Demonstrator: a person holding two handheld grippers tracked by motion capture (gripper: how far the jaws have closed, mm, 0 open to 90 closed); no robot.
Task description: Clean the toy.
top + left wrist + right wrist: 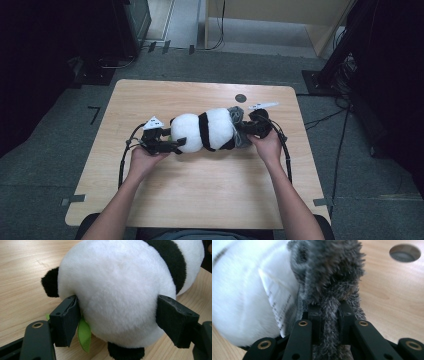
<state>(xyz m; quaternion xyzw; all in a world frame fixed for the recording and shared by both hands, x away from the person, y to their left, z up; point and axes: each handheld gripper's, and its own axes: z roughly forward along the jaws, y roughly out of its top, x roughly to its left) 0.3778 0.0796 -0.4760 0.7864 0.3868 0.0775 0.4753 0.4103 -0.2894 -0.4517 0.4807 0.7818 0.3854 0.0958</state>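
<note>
A plush panda (205, 131) lay on its side in the middle of the wooden table (200, 195), a bit nearer the far edge than the near one. A hole (241, 98) in the table sat close to the far edge, just behind the toy.

The left gripper (172, 142) had its jaws spread wide around the panda's round white head (117, 290), one pad pressed into the fur on each side, so it held the head. A small green leaf (84, 335) poked out by one pad.

The right gripper (250, 131) had its jaws squeezed nearly shut on a strip of fuzzy grey fabric (329, 315) at the panda's other end. A white tag (274, 302) with tiny print hung beside it.

The toy looked light and very soft. It would squash and bend, not break, and the fur could slip. The fat head was a good place to hold, with wide jaws. The thin grey strip was good for a tight pinch, but it might stretch when pulled.
</note>
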